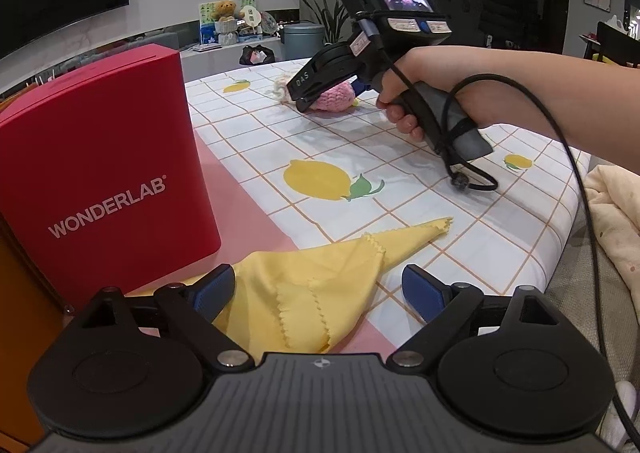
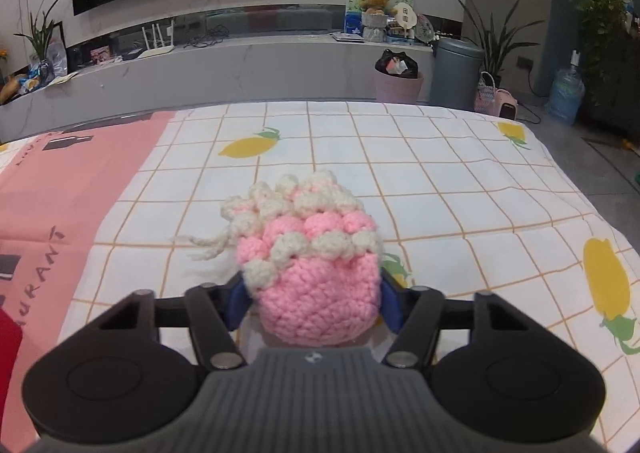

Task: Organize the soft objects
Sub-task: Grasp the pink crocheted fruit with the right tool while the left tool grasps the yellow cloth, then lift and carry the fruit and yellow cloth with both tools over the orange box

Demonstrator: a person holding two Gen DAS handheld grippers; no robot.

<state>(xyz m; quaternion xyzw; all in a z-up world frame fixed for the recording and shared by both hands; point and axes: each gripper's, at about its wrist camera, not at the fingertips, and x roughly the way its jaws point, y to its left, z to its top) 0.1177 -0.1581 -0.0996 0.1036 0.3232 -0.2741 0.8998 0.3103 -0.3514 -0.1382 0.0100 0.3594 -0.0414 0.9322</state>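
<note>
The right gripper [image 2: 312, 299] is closed around the base of the pink pouch [image 2: 316, 277], one blue pad on each side. Risk: the yarn is soft and compressible, so the pouch may slip or sag out when lifted; its loose cream cord [image 2: 208, 247] may drag on the table [image 2: 440, 181]. The pouch projects forward from the gripper, apparently resting on the table. The left gripper [image 1: 318, 291] is spread wide, holding nothing. The yellow cloth [image 1: 316, 273] lies on the table between its pads, beside the red box [image 1: 100, 173].
</note>
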